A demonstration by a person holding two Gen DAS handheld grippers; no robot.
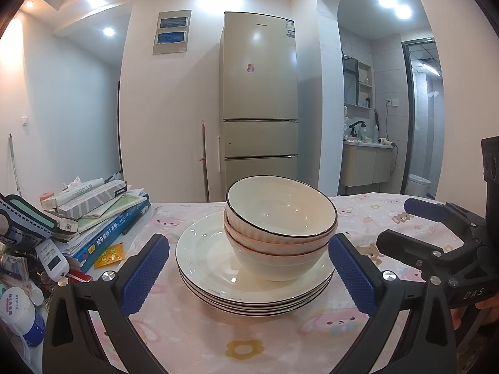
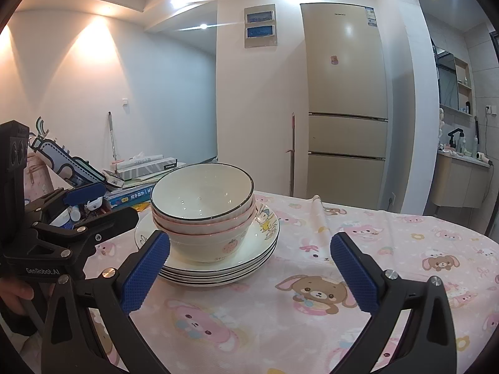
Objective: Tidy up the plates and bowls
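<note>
1. Pink cartoon-printed tablecloth point(image 2: 327, 311) covers the table, with bears and rabbits all over it; behind it stand a tall beige fridge point(image 1: 259, 93) and a white wall, and an arched opening on the right leads to a washroom.
2. Near the middle of the cloth sits a stack of plates point(image 1: 218, 268), white with thin dark rims, lying flat one on another.
3. On the top plate rests a nest of bowls point(image 1: 280, 218), three as far as I can count: a dark-rimmed white one on top, tipped slightly, and two pink-rimmed ones beneath. From the right wrist view the lowest bowl shows a small strawberry print.
4. Left gripper point(image 1: 249, 268) stands wide open, its blue pads on either side of the plate stack; I cannot tell whether they touch the rims, and nothing is clamped.
5. Right gripper point(image 2: 249, 268) is also spread open and empty. Its left pad sits just in front of the plate stack's near edge, while the other pad is over bare cloth to the right.
6. At the table's left end lies a pile of books point(image 1: 103, 227), boxes and small bottles, beside the plates but apart from them.
7. Someone's fingers show at each gripper handle.
</note>
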